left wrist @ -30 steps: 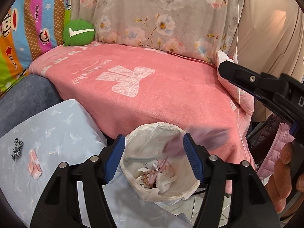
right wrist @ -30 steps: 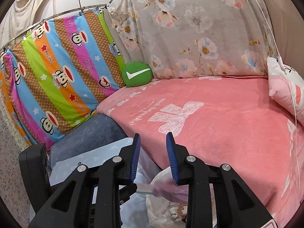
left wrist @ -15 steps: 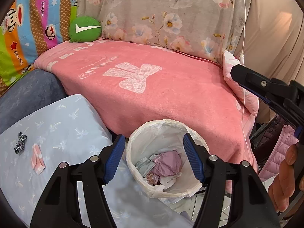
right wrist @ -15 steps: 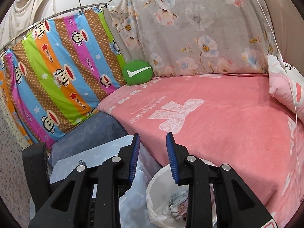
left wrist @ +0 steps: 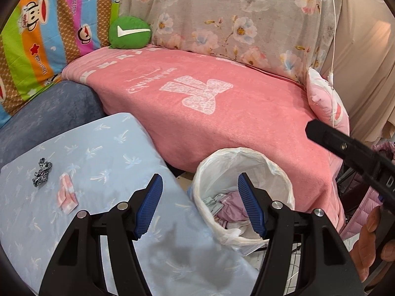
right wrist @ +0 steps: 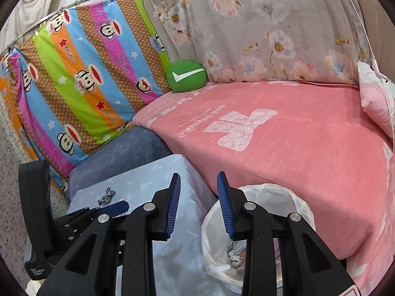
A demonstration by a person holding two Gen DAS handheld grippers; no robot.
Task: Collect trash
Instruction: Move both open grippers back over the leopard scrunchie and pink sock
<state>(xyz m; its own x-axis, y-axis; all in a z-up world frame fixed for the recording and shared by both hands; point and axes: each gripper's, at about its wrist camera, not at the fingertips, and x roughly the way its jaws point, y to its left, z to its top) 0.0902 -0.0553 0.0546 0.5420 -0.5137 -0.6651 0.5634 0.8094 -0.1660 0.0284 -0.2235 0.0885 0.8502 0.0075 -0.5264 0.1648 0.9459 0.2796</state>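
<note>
In the lined bin, purple wrapper atop scraps; left gripper and right gripper gape empty.

A bin stands between a table on its left and a bed behind it, with trash inside. On the table, a wrapper lies just right of a clip, apart from it. At the bed's back left corner sits a cushion; a pillow rests at its right end.
</note>
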